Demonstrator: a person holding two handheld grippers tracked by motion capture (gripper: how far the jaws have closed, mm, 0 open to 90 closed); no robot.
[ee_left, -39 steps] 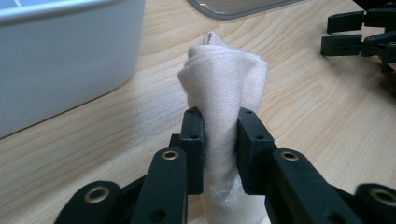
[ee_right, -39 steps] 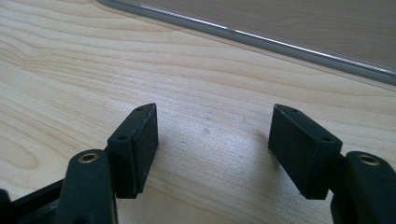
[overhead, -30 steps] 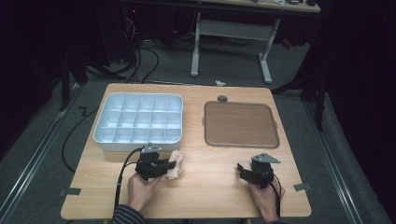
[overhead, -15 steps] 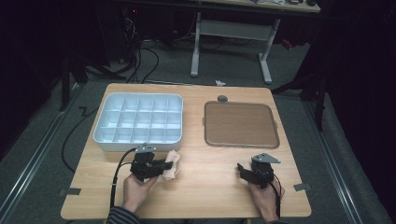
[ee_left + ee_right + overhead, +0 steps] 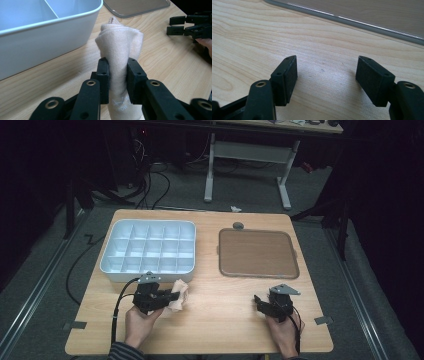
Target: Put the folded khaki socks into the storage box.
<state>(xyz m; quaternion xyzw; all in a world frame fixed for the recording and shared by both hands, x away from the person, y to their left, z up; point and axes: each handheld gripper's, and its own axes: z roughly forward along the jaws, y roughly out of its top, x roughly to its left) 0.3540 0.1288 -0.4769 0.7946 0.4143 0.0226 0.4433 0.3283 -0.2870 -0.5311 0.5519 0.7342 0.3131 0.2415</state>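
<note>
Your surface (image 5: 220, 320) is a pale wood-grain top, rectangular with rounded corners. On its far left sits the organiser (image 5: 149, 251), a white plastic tray with smooth walls, rounded corners and a grid of square compartments. To its right, well apart, lies the lid (image 5: 257, 253), a flat, brownish translucent panel with a raised grey rim and rounded corners; a small dark round knob (image 5: 238, 225) rests just beyond its far edge.

Your left gripper (image 5: 159, 299) is at the near left, just in front of the organiser's near wall. Its black, blocky fingers (image 5: 103, 75) are closed a good way and pinch the cloth (image 5: 120, 50) between their flat pads. The cloth is a soft, peach-coloured knit, rolled into a lumpy bundle that bulges out past the fingertips, with some white lettering near the grip. It is just beside the organiser's near right corner, close above the wood.

Your right gripper (image 5: 261, 303) is at the near right, in front of the lid. Its fingers (image 5: 287, 77) stand wide apart with bare wood between them, holding nothing.
</note>
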